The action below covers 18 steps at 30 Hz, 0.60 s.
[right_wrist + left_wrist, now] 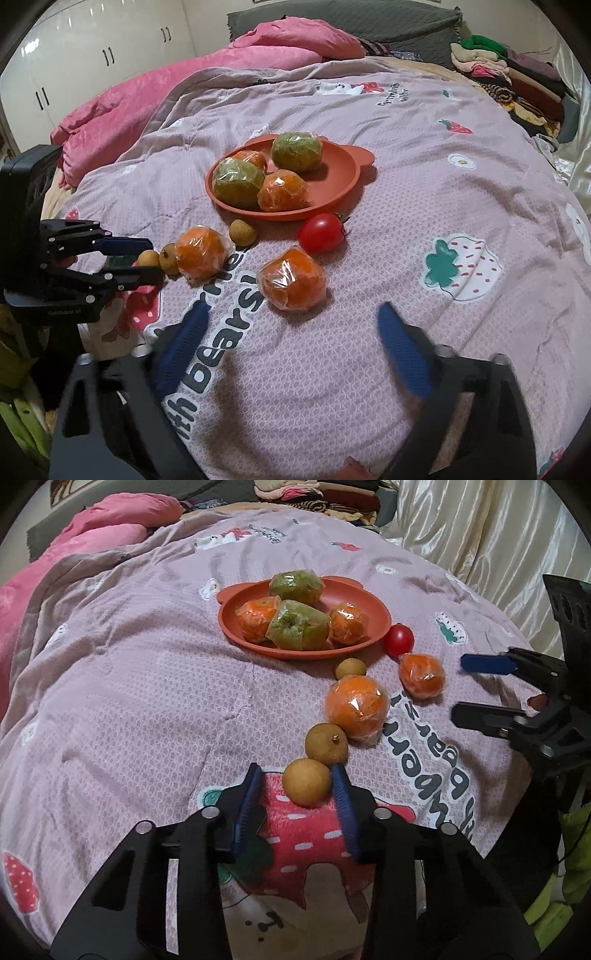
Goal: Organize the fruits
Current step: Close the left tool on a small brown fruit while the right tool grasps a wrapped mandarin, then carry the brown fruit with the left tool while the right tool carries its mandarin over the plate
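Our left gripper (295, 779) fingers bracket the nearest longan (306, 782) on the bed quilt (129, 701), one pad touching, one clear. It may roll into its neighbour longan (326, 744). Our right gripper (291, 347) hangs open, empty, short of a wrapped orange (293, 279).

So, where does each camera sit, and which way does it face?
Left wrist: on the left gripper, looking down along it at the bed; a small brown fruit between its fingers, the right gripper at right.
Right wrist: on the right gripper, tilted down at a wrapped orange; the left gripper at left.
Shared: the red plate, the tomato.
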{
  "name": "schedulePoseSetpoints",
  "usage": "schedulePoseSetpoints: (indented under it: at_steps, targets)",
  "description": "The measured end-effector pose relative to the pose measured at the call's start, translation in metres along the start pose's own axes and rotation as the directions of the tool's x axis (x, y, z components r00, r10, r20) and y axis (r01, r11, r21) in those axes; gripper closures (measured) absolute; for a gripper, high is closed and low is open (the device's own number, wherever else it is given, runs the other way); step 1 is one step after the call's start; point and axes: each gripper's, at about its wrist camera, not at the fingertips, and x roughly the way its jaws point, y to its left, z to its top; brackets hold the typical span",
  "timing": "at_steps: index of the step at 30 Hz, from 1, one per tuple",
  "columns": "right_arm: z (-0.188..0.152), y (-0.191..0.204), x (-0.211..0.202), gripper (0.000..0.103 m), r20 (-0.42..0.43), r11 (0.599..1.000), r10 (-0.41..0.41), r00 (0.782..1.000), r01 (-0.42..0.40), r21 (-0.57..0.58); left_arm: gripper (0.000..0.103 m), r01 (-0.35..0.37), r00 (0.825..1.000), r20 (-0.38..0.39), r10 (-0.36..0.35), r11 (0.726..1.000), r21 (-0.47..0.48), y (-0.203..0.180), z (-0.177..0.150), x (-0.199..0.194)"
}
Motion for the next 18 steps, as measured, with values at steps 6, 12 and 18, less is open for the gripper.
schedulePoseSetpoints:
  at_steps: [6, 12, 18]
  targets:
    - [0.004, 0.000, 0.014, 0.047, -0.024, 1.000, 0.006, 1.000, -0.006, -0.019, 0.081, 0.020, 1.000, -0.003, -0.020, 1.000, 0.009, -0.001, 0.001, 0.003]
    - [0.011, 0.001, 0.025, 0.058, -0.033, 0.999, 0.019, 0.999, -0.020, -0.037, 0.083, 0.033, 0.999, -0.008, -0.033, 0.999, 0.010, 0.000, 0.001, 0.005]
    - [0.012, -0.002, 0.029, 0.061, -0.019, 0.999, 0.024, 1.000, -0.024, -0.024, 0.083, 0.040, 0.999, -0.007, -0.040, 0.999, 0.008, 0.001, 0.001, 0.005]
